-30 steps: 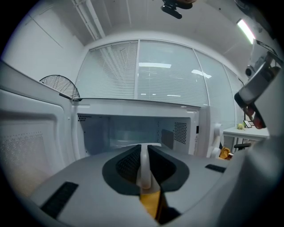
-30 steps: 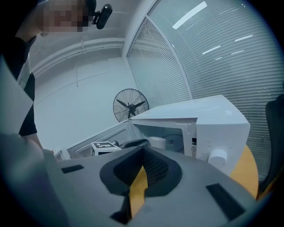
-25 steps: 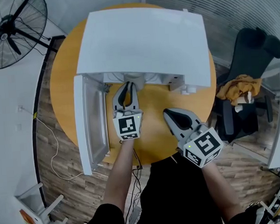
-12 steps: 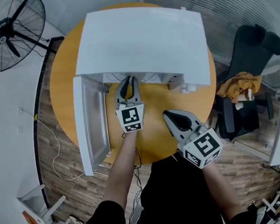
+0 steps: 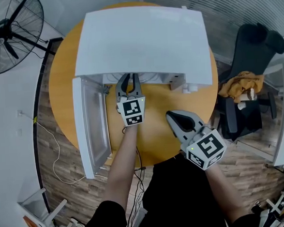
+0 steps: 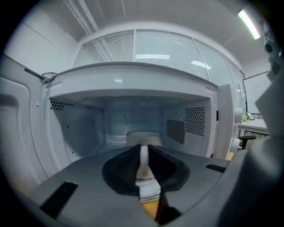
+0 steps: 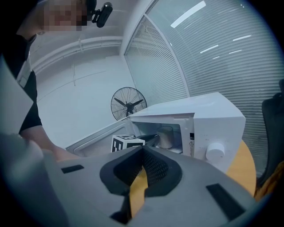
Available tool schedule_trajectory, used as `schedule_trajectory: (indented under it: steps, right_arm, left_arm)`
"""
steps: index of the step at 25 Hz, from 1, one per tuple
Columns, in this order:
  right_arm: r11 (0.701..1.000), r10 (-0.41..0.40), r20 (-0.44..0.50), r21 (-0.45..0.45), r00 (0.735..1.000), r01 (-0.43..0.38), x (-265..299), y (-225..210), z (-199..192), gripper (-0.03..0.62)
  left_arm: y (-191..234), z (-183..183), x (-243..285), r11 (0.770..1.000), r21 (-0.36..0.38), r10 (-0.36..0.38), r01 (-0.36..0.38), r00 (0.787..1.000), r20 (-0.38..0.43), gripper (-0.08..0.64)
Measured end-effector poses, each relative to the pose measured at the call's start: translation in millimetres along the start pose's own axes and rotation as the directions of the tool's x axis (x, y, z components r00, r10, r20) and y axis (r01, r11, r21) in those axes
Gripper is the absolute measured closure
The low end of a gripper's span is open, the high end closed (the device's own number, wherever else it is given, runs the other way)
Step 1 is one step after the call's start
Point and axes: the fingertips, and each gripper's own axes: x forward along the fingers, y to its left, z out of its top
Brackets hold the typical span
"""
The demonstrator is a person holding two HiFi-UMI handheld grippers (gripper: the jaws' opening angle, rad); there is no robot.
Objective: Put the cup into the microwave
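Task is looking mostly done. The cup (image 6: 144, 136) is sitting inside the microwave (image 5: 141, 38), roughly centred between the 2 side walls and past the front sill. The door (image 5: 87, 129) is hanging wide open on the left side.

The left tool (image 5: 128, 82) is reaching into the opening and pinching the cup's handle (image 6: 143, 162) between its 2 pads. The left gripper view is showing the white handle clamped edge-on, with the cup body right behind it.

The right tool (image 5: 175, 117) is hovering over the tabletop (image 5: 158, 133) in front of the microwave, well apart from the cup. Its jaws are pressing together at the tips and gripping nothing; only orange tabletop is showing below them.

The right gripper view is showing the same: the cup (image 7: 165, 136) is standing inside, and the left tool's marker cube (image 7: 125, 143) is sitting just outside the opening.

Orientation: the cup is standing upright, long axis vertical, mouth facing up. The handle is pointing out of the opening toward the person, in line with the left tool.

I can't tell whether the base is touching the microwave floor or hanging just above it.

Remaining, as I'm judging it:
1. Settling the cup on the floor if it isn't down yet.
2. Spreading the left jaws off the handle.
3. Backing the left tool straight out along the handle line so the cup isn't dragged or tipped.

Closing the door isn't in the task wording.
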Motion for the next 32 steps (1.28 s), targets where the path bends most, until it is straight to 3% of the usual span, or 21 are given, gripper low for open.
schedule_trajectory:
  steps: [20,32]
  right_arm:
    - [1.000,-0.016,-0.008,-0.011,1.000,0.016,-13,6,-9,0.584]
    - [0.999,-0.035,0.010,-0.030,0.999,0.035,-22,6,-4,0.584]
  left_arm:
    - [11,-8,25,0.996,0.084,0.026,-0.022,0.998,-0.053,0.509]
    - [10,-17,17,0.997,0.076,0.034,-0.026,0.994,-0.107,0.509]
